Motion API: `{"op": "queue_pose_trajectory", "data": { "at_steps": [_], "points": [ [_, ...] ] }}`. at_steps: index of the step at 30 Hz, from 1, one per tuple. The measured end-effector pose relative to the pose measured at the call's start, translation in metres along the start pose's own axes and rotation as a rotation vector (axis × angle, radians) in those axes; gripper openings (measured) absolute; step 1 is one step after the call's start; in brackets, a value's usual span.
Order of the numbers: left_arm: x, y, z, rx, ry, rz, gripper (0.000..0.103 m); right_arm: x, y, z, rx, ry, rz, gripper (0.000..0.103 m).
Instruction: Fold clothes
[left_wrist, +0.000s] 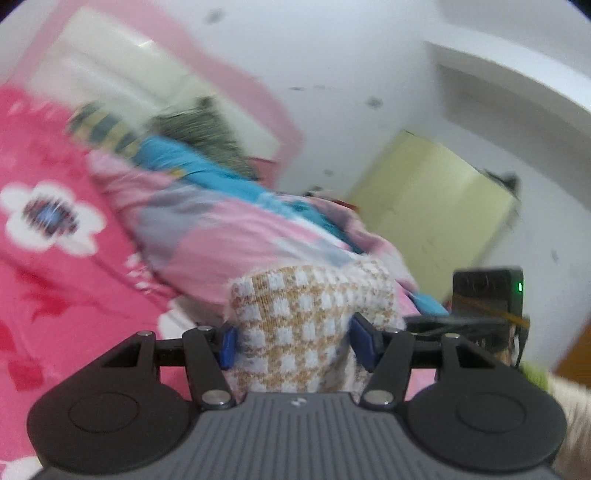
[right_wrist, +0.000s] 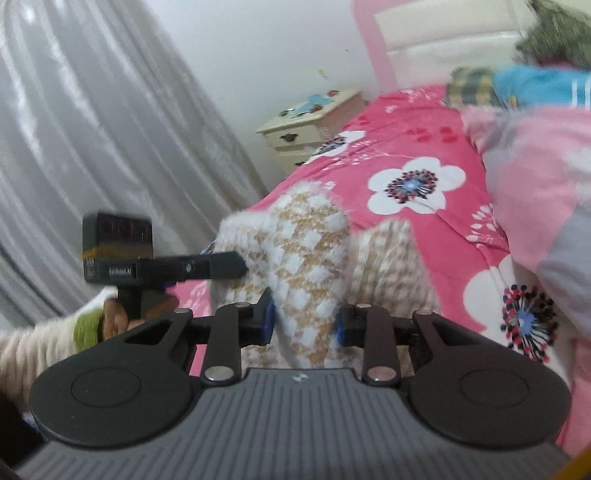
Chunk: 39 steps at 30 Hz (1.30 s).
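Observation:
A fuzzy white-and-tan checked knit garment (left_wrist: 306, 325) is held up over the pink floral bedspread (left_wrist: 48, 295). My left gripper (left_wrist: 293, 341) is shut on a bunched fold of it, blue pads pressing both sides. My right gripper (right_wrist: 304, 325) is shut on another part of the same garment (right_wrist: 306, 258), which drapes down toward the bed (right_wrist: 424, 147). The left gripper's body also shows in the right wrist view (right_wrist: 166, 267), at the garment's left edge. The right gripper's body shows in the left wrist view (left_wrist: 487, 306), to the right.
A pile of pink, blue and grey bedding (left_wrist: 229, 221) lies on the bed ahead, with a pink headboard (left_wrist: 229, 77) behind. A cream nightstand (right_wrist: 310, 122) stands by a grey curtain (right_wrist: 92, 129). A yellow cabinet (left_wrist: 436, 206) stands by the white wall.

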<state>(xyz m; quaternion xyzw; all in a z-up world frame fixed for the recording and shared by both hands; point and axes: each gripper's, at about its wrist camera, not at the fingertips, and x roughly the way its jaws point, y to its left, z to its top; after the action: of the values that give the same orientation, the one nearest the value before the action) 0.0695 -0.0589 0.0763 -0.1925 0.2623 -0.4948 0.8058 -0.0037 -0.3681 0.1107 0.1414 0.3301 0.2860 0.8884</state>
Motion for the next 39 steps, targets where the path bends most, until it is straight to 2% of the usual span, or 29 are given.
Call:
{"op": "queue_pose_trajectory", "data": {
  "at_steps": [4,7,12,15,19,21,23,25,27,28,31,32,34,36,39],
  "points": [
    [-0.032,-0.063,-0.020,0.185,0.059,-0.027,0.060,-0.037,0.057,-0.034,-0.064,-0.009,-0.027,0.028],
    [-0.052,-0.108,-0.048,0.353,0.133,-0.032,0.060,-0.057,0.094,-0.076,-0.098,-0.017,-0.053,0.028],
    [-0.073,-0.164,-0.118,0.621,0.295,-0.036,0.060,-0.068,0.135,-0.160,-0.140,0.005,-0.085,0.028],
    [-0.074,-0.179,-0.169,0.716,0.418,-0.063,0.061,-0.057,0.141,-0.210,-0.178,0.091,-0.126,0.029],
    [-0.062,-0.173,-0.235,0.686,0.555,-0.103,0.061,-0.028,0.139,-0.273,-0.280,0.263,-0.229,0.031],
    [-0.061,-0.170,-0.253,0.684,0.553,-0.094,0.062,-0.018,0.144,-0.291,-0.395,0.312,-0.273,0.033],
    [-0.064,-0.167,-0.252,0.647,0.535,-0.088,0.063,-0.017,0.151,-0.292,-0.473,0.343,-0.289,0.038],
    [-0.067,-0.159,-0.242,0.551,0.531,-0.090,0.063,-0.023,0.155,-0.284,-0.501,0.379,-0.286,0.041],
    [-0.072,-0.151,-0.232,0.455,0.529,-0.102,0.063,-0.038,0.159,-0.276,-0.525,0.399,-0.269,0.052],
    [-0.075,-0.147,-0.227,0.412,0.524,-0.109,0.063,-0.047,0.161,-0.273,-0.520,0.403,-0.265,0.054],
    [-0.085,-0.132,-0.210,0.307,0.485,-0.123,0.063,-0.071,0.161,-0.267,-0.445,0.438,-0.246,0.054],
    [-0.087,-0.128,-0.204,0.281,0.470,-0.121,0.063,-0.083,0.156,-0.259,-0.388,0.418,-0.230,0.055],
    [-0.087,-0.124,-0.199,0.255,0.455,-0.106,0.064,-0.107,0.144,-0.243,-0.228,0.322,-0.210,0.055],
    [-0.079,-0.127,-0.202,0.285,0.453,-0.090,0.065,-0.124,0.114,-0.227,0.056,0.179,-0.192,0.056],
    [-0.066,-0.145,-0.215,0.400,0.473,-0.061,0.069,-0.118,0.067,-0.225,0.471,0.038,-0.115,0.062]
  ]
}}
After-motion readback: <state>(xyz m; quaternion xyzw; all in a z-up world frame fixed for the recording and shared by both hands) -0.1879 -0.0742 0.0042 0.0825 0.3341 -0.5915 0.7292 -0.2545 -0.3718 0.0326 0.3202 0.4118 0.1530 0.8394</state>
